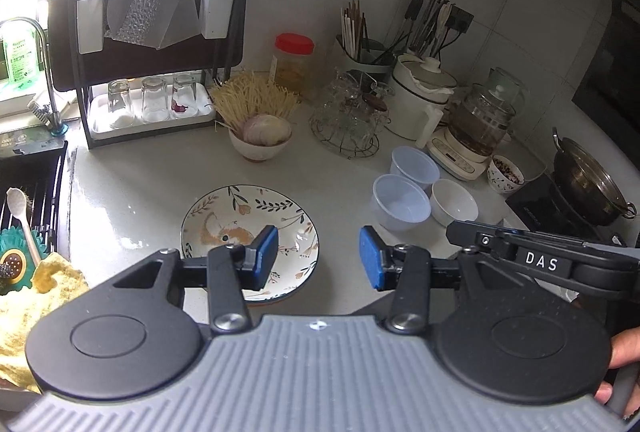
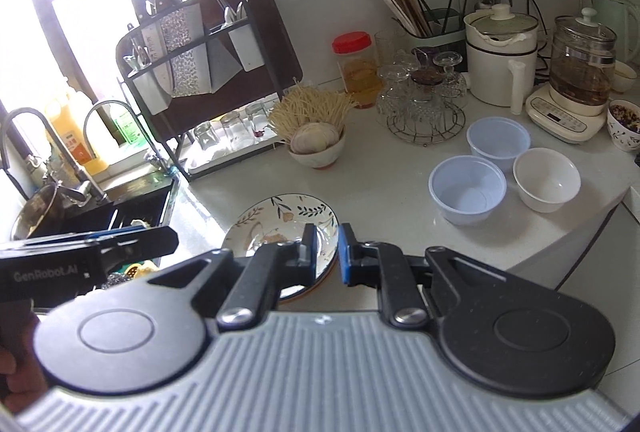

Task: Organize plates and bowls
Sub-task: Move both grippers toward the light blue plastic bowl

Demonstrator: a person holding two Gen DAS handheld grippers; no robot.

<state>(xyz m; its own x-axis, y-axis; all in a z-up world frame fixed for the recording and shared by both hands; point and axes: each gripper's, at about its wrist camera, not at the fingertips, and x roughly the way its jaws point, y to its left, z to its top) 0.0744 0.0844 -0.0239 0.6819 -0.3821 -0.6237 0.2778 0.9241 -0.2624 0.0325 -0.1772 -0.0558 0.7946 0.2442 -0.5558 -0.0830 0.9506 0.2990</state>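
A floral plate (image 1: 240,220) lies flat on the white counter (image 1: 140,191), partly behind the left finger of my left gripper (image 1: 318,258). That gripper hovers open with nothing between its blue pads (image 1: 266,256). To the right stand two translucent plastic bowls (image 1: 400,201) (image 1: 414,167) and a white bowl (image 1: 454,201), all apart from both grippers. In the right wrist view my right gripper (image 2: 328,250) is shut and holds nothing. It hangs over the near right rim of the plate (image 2: 280,216). The plastic bowls (image 2: 466,191) (image 2: 498,141) and white bowl (image 2: 546,177) sit further right.
A bowl holding an onion (image 2: 318,143) and noodles stands behind the plate. A sink (image 2: 120,207) is at the left, with a dish rack with glasses (image 1: 152,103) behind it. A glass-cup stand (image 2: 424,103), kettles (image 2: 580,79), a patterned bowl (image 2: 624,123) and a wok (image 1: 588,183) fill the right side.
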